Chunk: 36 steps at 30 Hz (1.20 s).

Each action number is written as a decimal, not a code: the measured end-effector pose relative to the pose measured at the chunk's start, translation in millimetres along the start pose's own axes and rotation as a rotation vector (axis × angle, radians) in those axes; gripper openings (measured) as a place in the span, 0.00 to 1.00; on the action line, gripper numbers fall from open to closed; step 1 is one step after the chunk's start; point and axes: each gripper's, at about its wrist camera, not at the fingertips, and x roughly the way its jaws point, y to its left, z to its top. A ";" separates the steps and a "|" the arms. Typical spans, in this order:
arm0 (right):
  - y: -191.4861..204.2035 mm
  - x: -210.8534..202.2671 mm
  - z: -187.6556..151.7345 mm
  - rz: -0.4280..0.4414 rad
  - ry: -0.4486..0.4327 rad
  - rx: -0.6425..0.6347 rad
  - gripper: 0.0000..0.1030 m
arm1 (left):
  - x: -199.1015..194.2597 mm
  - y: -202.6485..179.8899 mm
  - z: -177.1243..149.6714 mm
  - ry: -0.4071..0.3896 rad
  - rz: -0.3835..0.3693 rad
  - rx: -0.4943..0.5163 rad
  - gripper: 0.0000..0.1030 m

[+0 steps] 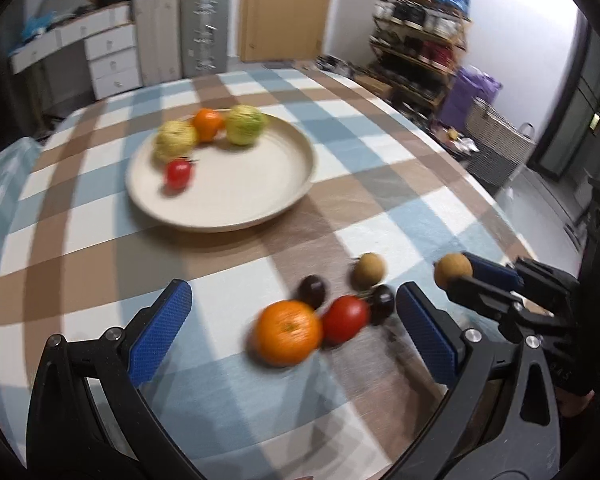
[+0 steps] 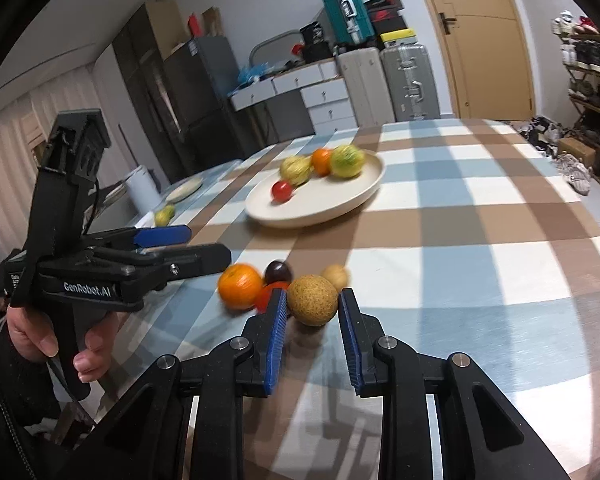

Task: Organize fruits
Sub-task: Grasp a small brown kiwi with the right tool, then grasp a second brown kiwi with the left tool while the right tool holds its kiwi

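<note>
Your right hand-held gripper (image 2: 313, 312) clamps the brown fruit (image 2: 312, 300), lifted for the plate (image 2: 364, 196) ahead. Left hand-held gripper (image 1: 292, 332) spread wide, empty, orange (image 1: 288, 332) between its fingers.

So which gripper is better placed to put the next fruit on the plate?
Right. The right gripper is already shut on a small brown fruit, while the left gripper is open and empty, short of the plate.
</note>
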 end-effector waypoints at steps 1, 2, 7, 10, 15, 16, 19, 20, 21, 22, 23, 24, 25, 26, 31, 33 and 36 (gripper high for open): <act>-3.8 -1.6 1.3 -0.001 -0.003 0.004 0.26 | 3.5 -4.7 2.9 0.007 -0.007 0.009 0.99; -9.3 -3.9 3.4 -0.007 -0.009 0.009 0.26 | 8.4 -11.7 6.7 0.018 -0.010 0.025 0.99; -30.4 -13.1 9.0 -0.027 -0.023 0.032 0.26 | 29.4 -37.5 18.2 0.056 -0.014 0.115 0.99; -42.7 -13.7 11.6 -0.033 -0.022 0.052 0.26 | 43.1 -46.9 24.1 0.090 -0.019 0.151 0.99; -55.1 -15.3 16.5 -0.030 -0.026 0.073 0.26 | 60.6 -48.7 32.1 0.141 -0.063 0.157 0.85; -57.4 -15.5 17.8 -0.030 -0.029 0.077 0.26 | 63.5 -48.7 33.5 0.153 -0.071 0.160 0.82; -62.2 -14.7 21.1 -0.023 -0.031 0.086 0.26 | 70.0 -49.9 36.5 0.176 -0.080 0.174 0.74; -63.5 -14.7 21.9 -0.020 -0.031 0.090 0.26 | 71.4 -50.1 37.1 0.183 -0.084 0.178 0.69; -64.6 -14.1 23.0 -0.017 -0.031 0.094 0.26 | 73.1 -50.3 37.7 0.192 -0.089 0.182 0.67; -65.3 -12.8 24.0 -0.015 -0.030 0.096 0.26 | 74.5 -50.1 38.0 0.201 -0.091 0.184 0.63; -66.6 -11.8 25.0 -0.012 -0.030 0.099 0.26 | 75.9 -50.1 38.2 0.209 -0.093 0.184 0.60; -67.6 -10.6 25.9 -0.008 -0.029 0.102 0.26 | 77.4 -49.9 38.7 0.218 -0.096 0.183 0.58; -68.5 -8.5 27.1 -0.005 -0.027 0.105 0.26 | 78.5 -49.7 38.8 0.224 -0.097 0.181 0.55; -69.5 -6.8 27.8 -0.002 -0.026 0.106 0.26 | 79.8 -49.7 38.9 0.233 -0.099 0.180 0.50; -71.1 -3.5 31.0 0.011 -0.021 0.109 0.26 | 89.2 -48.6 38.5 0.280 -0.118 0.175 0.34; -71.5 -3.6 31.5 0.013 -0.021 0.108 0.26 | 92.2 -50.1 37.0 0.296 -0.126 0.180 0.29; -74.1 -2.8 31.8 0.014 -0.022 0.117 0.26 | 94.4 -53.0 35.0 0.307 -0.129 0.197 0.21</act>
